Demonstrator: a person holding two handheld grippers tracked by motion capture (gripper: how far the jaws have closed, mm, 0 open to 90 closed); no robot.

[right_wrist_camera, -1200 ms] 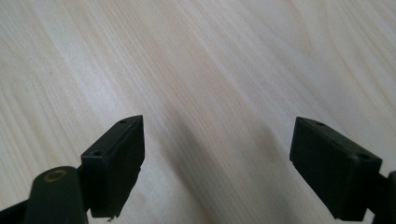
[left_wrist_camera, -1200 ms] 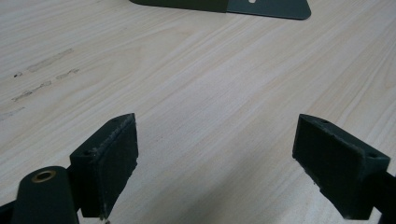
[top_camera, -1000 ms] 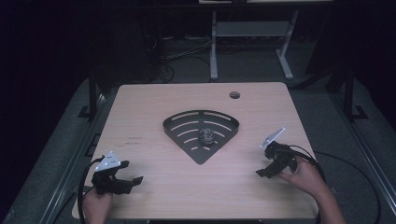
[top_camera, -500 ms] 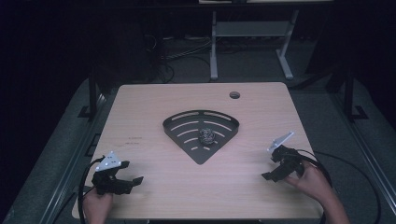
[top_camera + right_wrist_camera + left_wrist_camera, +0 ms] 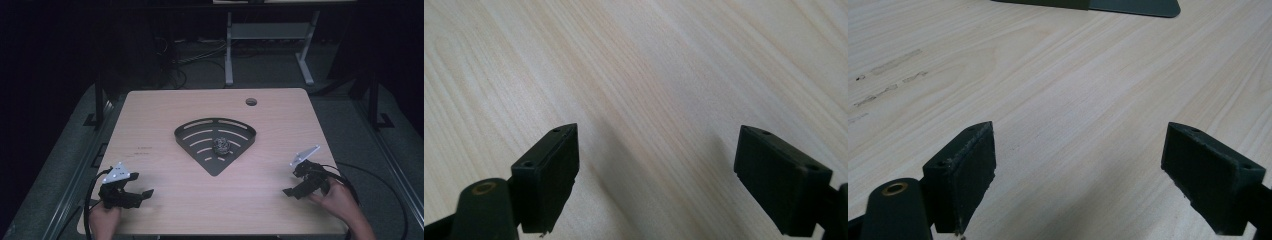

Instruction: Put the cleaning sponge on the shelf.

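Mid-counter on the pale wooden counter, a small grey crumpled ball sits loose on the dark slotted fan-shaped tray, both claws, left and right, released and well apart from it: a careless nudge likely rolls it off.

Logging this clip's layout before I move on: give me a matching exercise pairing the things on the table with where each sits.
Things:
1. black fan-shaped slotted tray
2. small crumpled grey ball
3. left gripper
4. right gripper

Places:
A. near right corner of the light wooden table
B. on the tray
C. table centre
D. near left corner

Pairs: 1-C, 2-B, 3-D, 4-A
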